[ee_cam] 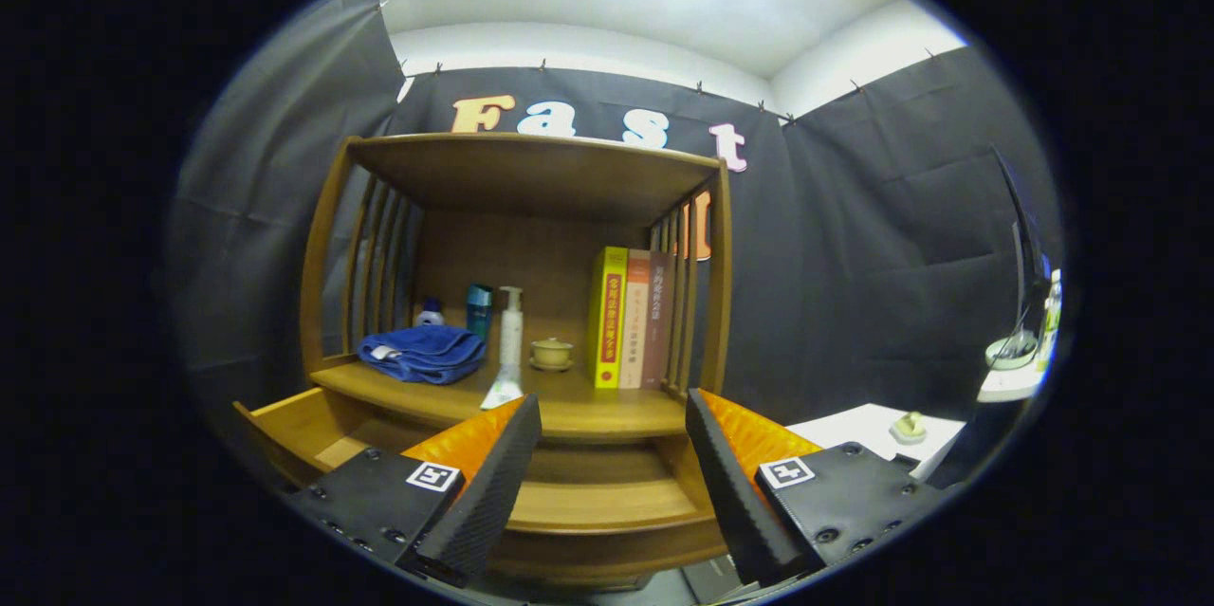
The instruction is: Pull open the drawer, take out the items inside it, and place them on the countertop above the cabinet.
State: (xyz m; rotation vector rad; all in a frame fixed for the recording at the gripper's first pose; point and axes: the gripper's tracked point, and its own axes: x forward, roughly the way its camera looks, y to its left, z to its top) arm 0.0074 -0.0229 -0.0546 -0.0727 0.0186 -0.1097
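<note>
Your gripper (612,416) hangs wide apart, holding nothing, above the pulled-open drawer (607,502); the countertop (588,407) lies just beyond.

The cabinet (531,172) and its drawer (607,504) are warm brown wood. The folded towel (423,353) is deep blue. The bottle (479,307) behind it is teal, and the pump bottle (510,333) is pale white. The small cup (551,352) is cream. The books (631,318) are yellow, orange-red and dark brown.
</note>
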